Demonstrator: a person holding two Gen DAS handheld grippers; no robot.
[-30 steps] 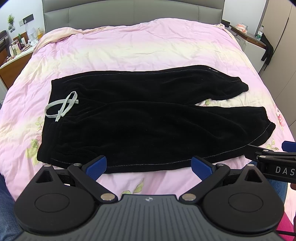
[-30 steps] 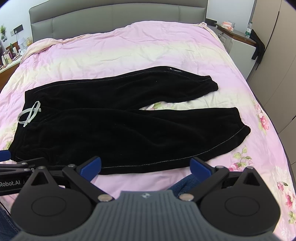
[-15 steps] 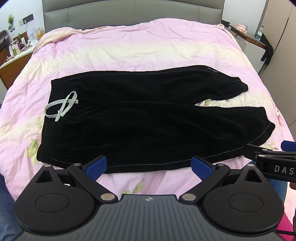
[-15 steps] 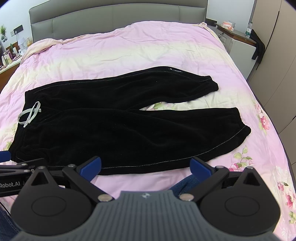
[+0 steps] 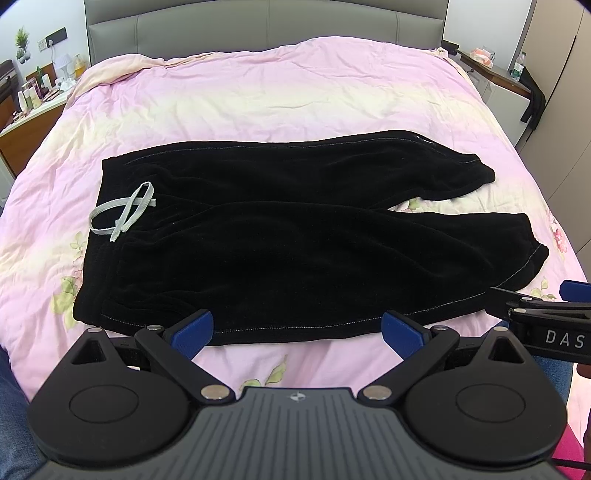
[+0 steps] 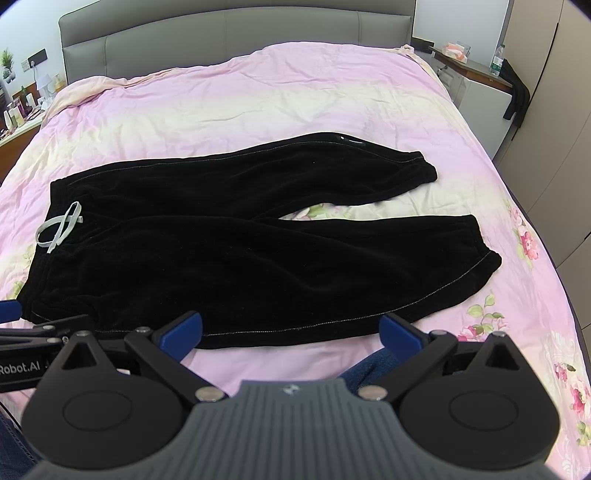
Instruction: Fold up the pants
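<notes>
A: Where are the pants (image 5: 295, 243)?

B: Spread flat across the middle of the bed (image 5: 280, 99), on the pink flowered cover. They are black, waistband to the left, both legs running to the right.

A: Are the legs together?

B: Close from the waist to about the knee, then they part. The far leg (image 6: 295, 173) angles toward the headboard (image 5: 266, 22) side, the near leg (image 6: 332, 258) lies closer to the camera, and a wedge of the cover shows between their cuffs.

A: Anything on the waistband?

B: A pale grey drawstring (image 5: 123, 211), looped and crossed on the black cloth near the left edge.

A: The left claw (image 5: 297, 326)?

B: Spread wide, its blue fingertips (image 5: 194, 328) well apart and nothing between them. It hangs just over the near hem of the pants, toward the waist end. I cannot tell whether the tips touch the cloth.

A: And the right claw (image 6: 291, 328)?

B: Also wide apart and empty, over the near hem further toward the cuffs. In the left wrist view it (image 5: 532, 306) shows at the right edge, near the cuff of the near leg.

A: What else is around?

B: A nightstand (image 5: 33, 110) with bottles and small items to the left of the bed, a white cabinet (image 6: 476, 85) with a dark garment hanging at its end to the right. Blue denim (image 6: 369, 363) of the person shows at the bed's near edge.
</notes>
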